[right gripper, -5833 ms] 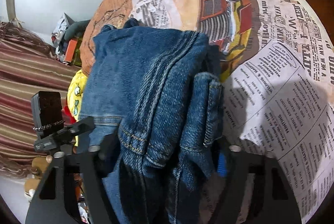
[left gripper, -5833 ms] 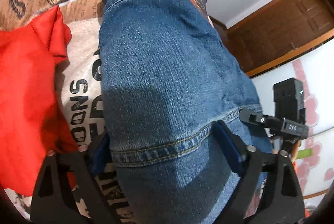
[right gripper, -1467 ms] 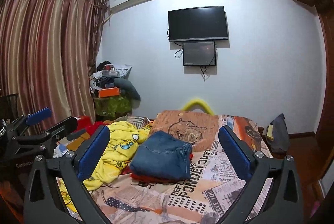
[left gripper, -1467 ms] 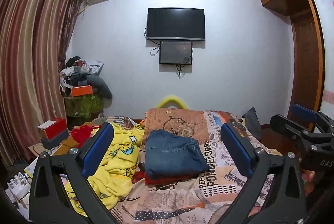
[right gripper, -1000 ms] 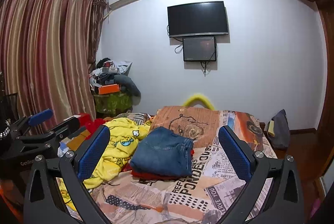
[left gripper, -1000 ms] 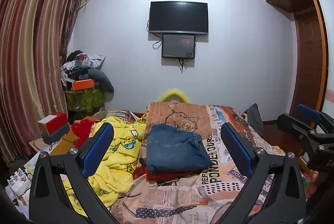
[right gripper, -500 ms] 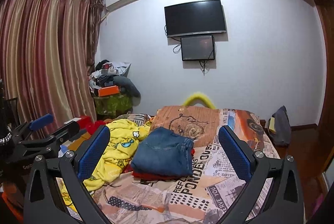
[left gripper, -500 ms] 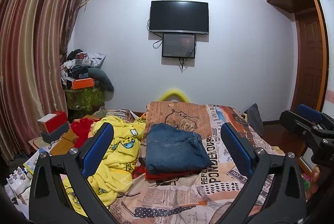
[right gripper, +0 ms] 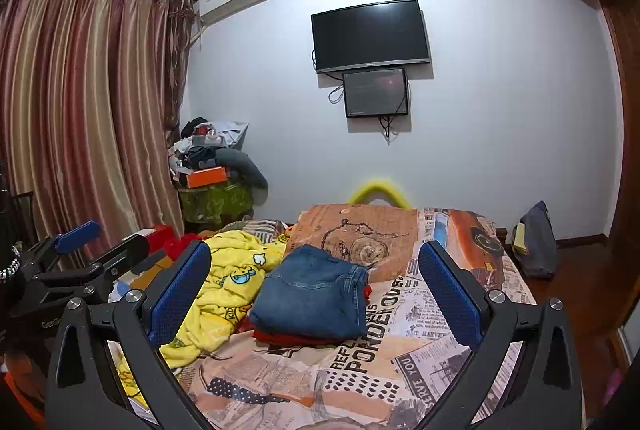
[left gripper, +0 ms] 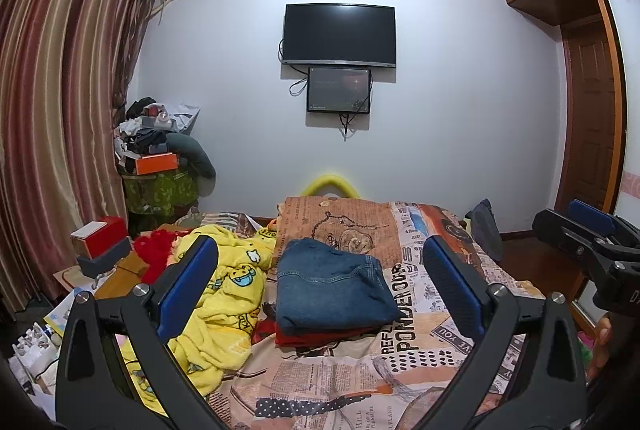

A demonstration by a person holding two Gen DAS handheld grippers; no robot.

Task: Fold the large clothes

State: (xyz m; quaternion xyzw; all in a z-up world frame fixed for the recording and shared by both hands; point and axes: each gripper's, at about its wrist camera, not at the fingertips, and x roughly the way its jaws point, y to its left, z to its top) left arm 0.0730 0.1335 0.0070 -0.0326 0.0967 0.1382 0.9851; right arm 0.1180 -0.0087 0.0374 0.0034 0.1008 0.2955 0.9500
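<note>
Folded blue jeans [left gripper: 332, 286] lie on top of a folded red garment [left gripper: 320, 337] in the middle of the bed [left gripper: 360, 382]. They also show in the right wrist view [right gripper: 312, 296], over the red garment [right gripper: 296, 338]. My left gripper [left gripper: 320, 282] is open and empty, held back from the bed. My right gripper [right gripper: 314, 290] is open and empty too, well short of the stack. The right gripper also shows at the right edge of the left wrist view [left gripper: 592, 234], and the left gripper at the left edge of the right wrist view [right gripper: 80, 254].
A crumpled yellow blanket [left gripper: 224, 306] lies left of the stack. A cluttered stand [left gripper: 160, 173] with boxes stands by the striped curtain [left gripper: 60, 109]. A TV [left gripper: 339, 34] hangs on the far wall. A dark bag [right gripper: 536, 242] sits on the floor at right.
Both grippers have let go of the jeans and pulled far back from the bed. Over the last second both views have only drifted slightly.
</note>
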